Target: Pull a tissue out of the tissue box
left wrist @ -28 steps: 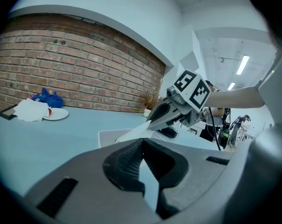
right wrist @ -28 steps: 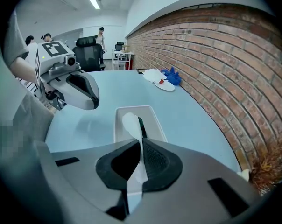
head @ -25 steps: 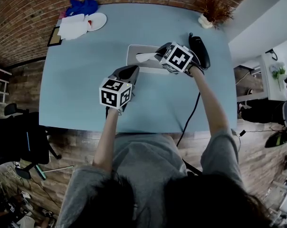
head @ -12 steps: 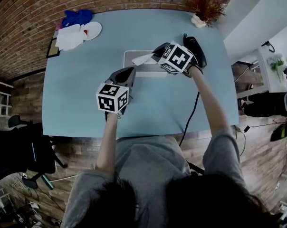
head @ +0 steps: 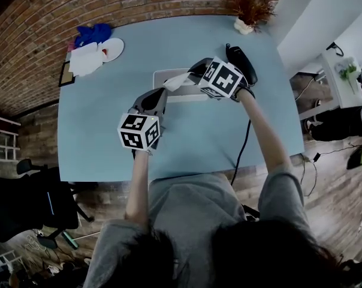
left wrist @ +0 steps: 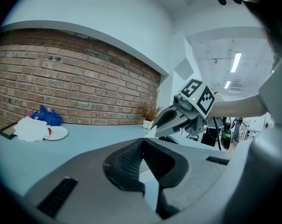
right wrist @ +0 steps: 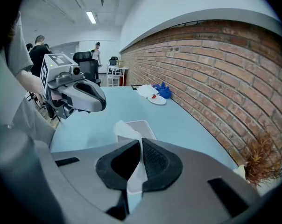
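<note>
While the right claw (right wrist: 140, 143) pinches the thin white paper tissue (right wrist: 124, 129), pull straight up, slowly. Left claw (left wrist: 143, 143), closed and empty, could steady the pale grey rectangular tissue box (head: 162, 77) at its one o'clock.

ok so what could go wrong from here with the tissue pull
1. The right gripper has its jaws shut on only a thin strip of the tissue, so the strip might tear or slip free partway out.
2. The left gripper hangs clear of the tissue box and is not holding it down, so the box could lift or slide along with the tissue.
</note>
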Motion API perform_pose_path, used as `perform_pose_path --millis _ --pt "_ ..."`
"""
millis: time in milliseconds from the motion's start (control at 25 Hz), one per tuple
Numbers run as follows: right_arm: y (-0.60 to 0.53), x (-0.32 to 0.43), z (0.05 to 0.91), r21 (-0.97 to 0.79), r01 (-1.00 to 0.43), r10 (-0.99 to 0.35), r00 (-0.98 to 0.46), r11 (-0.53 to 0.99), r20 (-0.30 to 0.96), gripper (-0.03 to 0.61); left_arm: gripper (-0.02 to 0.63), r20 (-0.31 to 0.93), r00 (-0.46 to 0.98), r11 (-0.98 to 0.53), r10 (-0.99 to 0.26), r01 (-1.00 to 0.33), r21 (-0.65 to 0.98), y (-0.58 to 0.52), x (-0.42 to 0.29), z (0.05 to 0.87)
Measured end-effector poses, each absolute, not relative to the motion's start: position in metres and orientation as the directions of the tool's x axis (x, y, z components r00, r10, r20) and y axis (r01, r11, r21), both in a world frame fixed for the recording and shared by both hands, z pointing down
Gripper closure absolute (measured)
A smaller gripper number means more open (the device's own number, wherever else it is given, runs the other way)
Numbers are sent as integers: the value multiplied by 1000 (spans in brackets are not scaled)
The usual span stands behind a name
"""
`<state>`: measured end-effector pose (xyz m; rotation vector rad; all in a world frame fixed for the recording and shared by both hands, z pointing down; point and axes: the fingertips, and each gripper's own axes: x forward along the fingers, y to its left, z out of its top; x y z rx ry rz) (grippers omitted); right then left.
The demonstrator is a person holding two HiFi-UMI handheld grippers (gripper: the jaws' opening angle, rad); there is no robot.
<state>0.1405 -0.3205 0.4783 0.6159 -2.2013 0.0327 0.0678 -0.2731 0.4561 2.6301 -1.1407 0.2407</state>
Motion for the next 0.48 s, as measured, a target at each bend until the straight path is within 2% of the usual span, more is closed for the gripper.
perform_pose_path --millis 480 --pt "-317 151 451 157 -512 -483 -601 845 637 577 611 200 677 -664 -708 -735 138 -270 67 435"
